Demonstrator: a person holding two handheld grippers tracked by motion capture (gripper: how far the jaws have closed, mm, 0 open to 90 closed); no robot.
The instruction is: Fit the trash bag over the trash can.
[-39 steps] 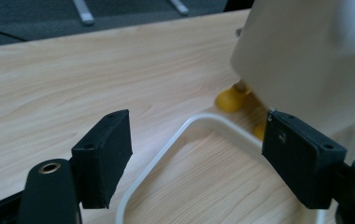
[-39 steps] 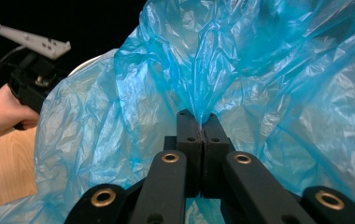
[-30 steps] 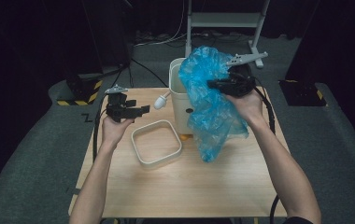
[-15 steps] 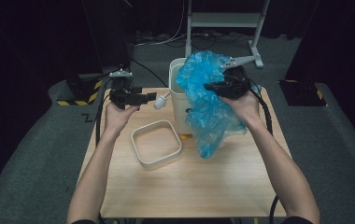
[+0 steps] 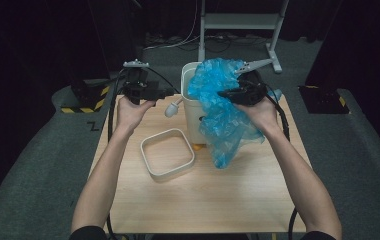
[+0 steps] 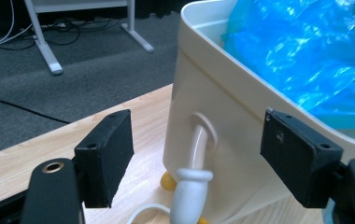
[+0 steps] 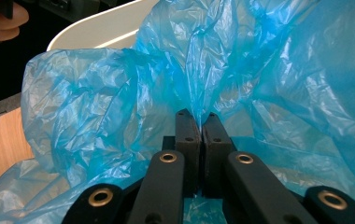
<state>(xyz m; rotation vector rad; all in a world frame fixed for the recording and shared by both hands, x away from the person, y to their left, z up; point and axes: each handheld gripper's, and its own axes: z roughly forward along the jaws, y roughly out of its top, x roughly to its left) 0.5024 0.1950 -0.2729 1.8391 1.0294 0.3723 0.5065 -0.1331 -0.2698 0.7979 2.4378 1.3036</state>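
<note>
Pinching the blue bag (image 5: 223, 117), the right gripper (image 5: 231, 94) has its jaws pressed together on a thin fold of plastic, right above the bin (image 5: 192, 107). Part of the bag sits inside the bin, and the rest hangs down the bin's front onto the desk (image 5: 203, 200). The left gripper (image 5: 164, 93) is spread wide and holds nothing; it floats beside the bin, close to the little handle (image 6: 192, 177) on the bin's side.

What could go wrong? I think the thin bag could slip out of the right gripper or tear if it gets tugged hard. The bin looks light, so a pull could tip it or slide it. The left gripper could also bump the handle.

Compared with a second ago, the left gripper has gone up and moved closer to the bin. The right gripper and the bag are in about the same place. The ring (image 5: 167, 153) lies where it did.
</note>
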